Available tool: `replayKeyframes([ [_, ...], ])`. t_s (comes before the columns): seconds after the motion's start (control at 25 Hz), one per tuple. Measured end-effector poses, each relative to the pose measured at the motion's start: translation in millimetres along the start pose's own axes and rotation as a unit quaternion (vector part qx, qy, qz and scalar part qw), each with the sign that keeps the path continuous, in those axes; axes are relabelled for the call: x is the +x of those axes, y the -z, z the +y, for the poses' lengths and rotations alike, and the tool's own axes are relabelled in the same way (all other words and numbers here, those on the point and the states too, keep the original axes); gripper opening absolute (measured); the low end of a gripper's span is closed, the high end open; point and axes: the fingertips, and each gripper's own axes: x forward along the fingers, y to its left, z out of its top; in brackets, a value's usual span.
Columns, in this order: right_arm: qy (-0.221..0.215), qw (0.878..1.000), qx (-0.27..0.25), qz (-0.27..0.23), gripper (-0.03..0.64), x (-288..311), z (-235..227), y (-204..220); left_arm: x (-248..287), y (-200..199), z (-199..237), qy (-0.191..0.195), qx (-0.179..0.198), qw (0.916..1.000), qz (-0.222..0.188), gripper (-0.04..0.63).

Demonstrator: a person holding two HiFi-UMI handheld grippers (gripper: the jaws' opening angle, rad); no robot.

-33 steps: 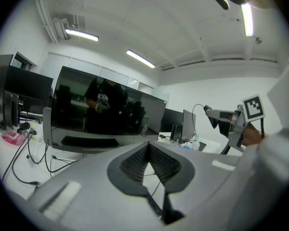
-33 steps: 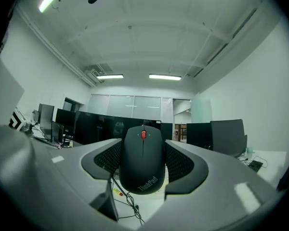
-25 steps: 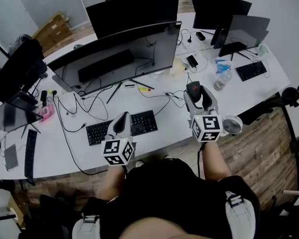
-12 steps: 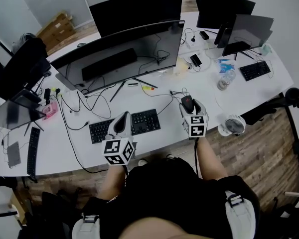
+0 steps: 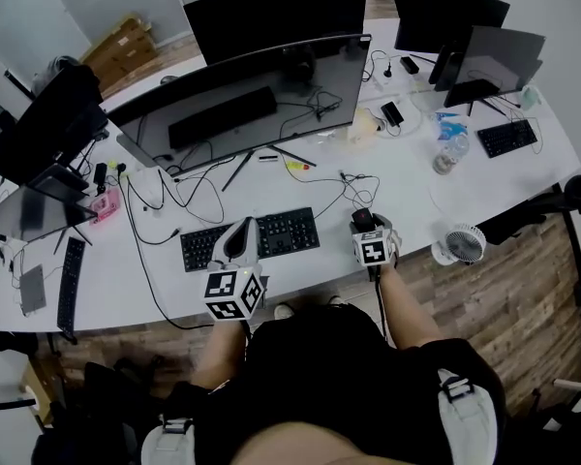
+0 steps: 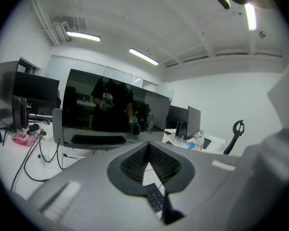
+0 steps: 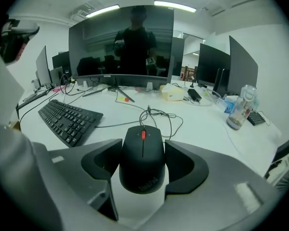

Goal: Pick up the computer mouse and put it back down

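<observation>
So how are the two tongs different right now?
The right tongs are squeezed around the black mouse, but the left tongs are closed on nothing. The left tongs are above the keyboard, while the right tongs are off to its right. Both are grey, and each carries a marker cube.

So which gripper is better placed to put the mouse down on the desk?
Right. The right gripper has the computer mouse clamped between its jaws, close to the desk. The left gripper is shut on nothing, over the keyboard.
</observation>
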Motion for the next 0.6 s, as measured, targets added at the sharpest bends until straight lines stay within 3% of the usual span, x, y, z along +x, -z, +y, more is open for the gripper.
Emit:
replayKeyframes([
  [0.36,-0.032,0.996,0.003,0.082,0.270,34,19,49,-5,-1,12,-0.019,-0.004,0.9998,0.001,0.053],
  [0.6,-0.048,0.997,-0.011,0.053,0.272,31,20,31,-3,0,12,-0.015,-0.006,0.9999,-0.001,0.052],
])
